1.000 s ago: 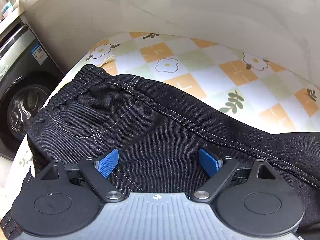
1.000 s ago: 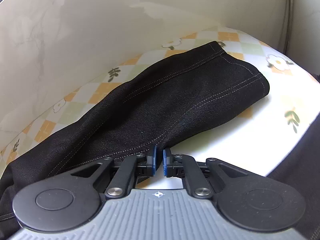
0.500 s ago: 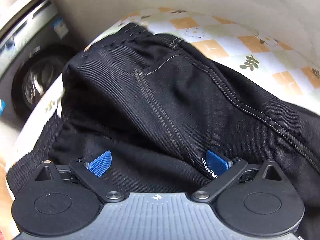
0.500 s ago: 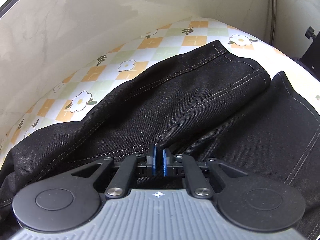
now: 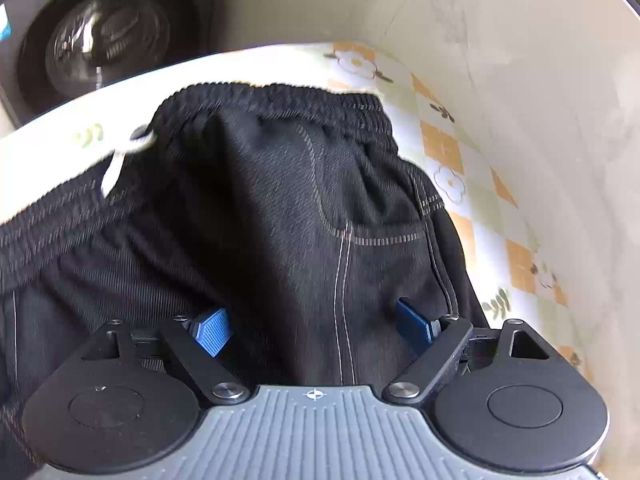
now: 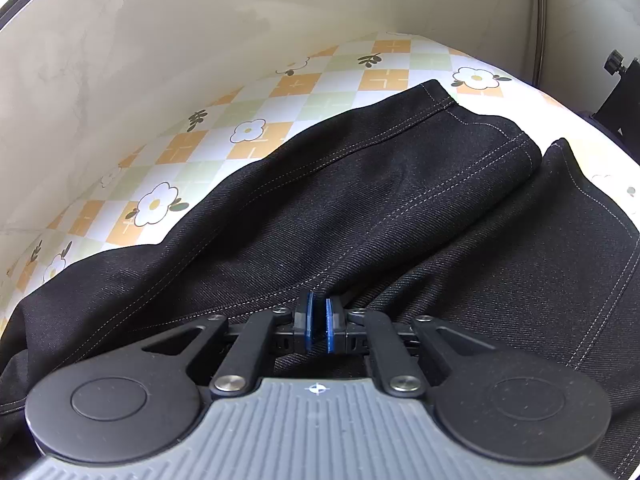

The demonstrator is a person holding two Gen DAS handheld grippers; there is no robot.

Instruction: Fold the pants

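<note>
- Since a second ago my left gripper [image 5: 314, 330] has swung over the waistband [image 5: 280, 100]; the washer [image 5: 108, 36] now sits straight ahead.
- Its fingers are spread wide, with cloth bunched between them.
- My right gripper [image 6: 319, 326] is pressed together, pinching the pants [image 6: 360, 200] at a leg seam.
- The pants lie on the checked table [image 6: 248, 96], both legs side by side.

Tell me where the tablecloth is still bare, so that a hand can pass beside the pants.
Bare cloth runs between the pants and the wall; a narrow strip lies beyond the waistband. The near side is crowded with fabric.
</note>
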